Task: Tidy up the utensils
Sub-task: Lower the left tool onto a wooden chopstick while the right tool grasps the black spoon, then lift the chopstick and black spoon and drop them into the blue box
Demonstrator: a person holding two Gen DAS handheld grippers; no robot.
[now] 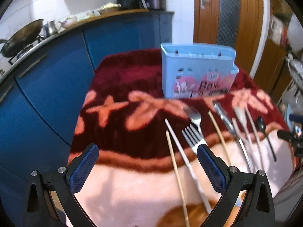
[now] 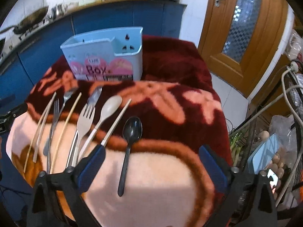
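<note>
Kitchen setting: blue cabinets [image 1: 117,36] along the far wall, a wok [image 1: 20,36] on the stove at left, a wooden door [image 2: 244,37] with a patterned glass pane at right. Front and centre, a table draped in a dark red and pink plush blanket [image 2: 170,66] with a flower pattern. Standing upright toward the far side of the blanket, a pale blue plastic utensil holder [image 2: 106,56] with a pink label reading "Box", nothing seen sticking out of its top. Laid out in a rough row on the near part of the blanket, handles toward the cameras: wooden chopsticks [image 1: 177,172], a pale chopstick with a metal end [image 2: 115,123], two metal forks [image 1: 193,134], a beige plastic fork [image 2: 84,124], a beige spoon [image 2: 110,106] and, at the right end of the row, a black plastic spoon [image 2: 130,138] lying a little apart from the rest. Left gripper [image 1: 147,162] hovering above the left end of the row, jaws spread wide, two chopsticks passing beneath the gap between its blue pads, nothing gripped. Right gripper [image 2: 151,168] hovering above the black spoon, jaws also wide, the spoon's handle below and between the fingers, pads clear of it. Both views softened by motion blur.
</note>
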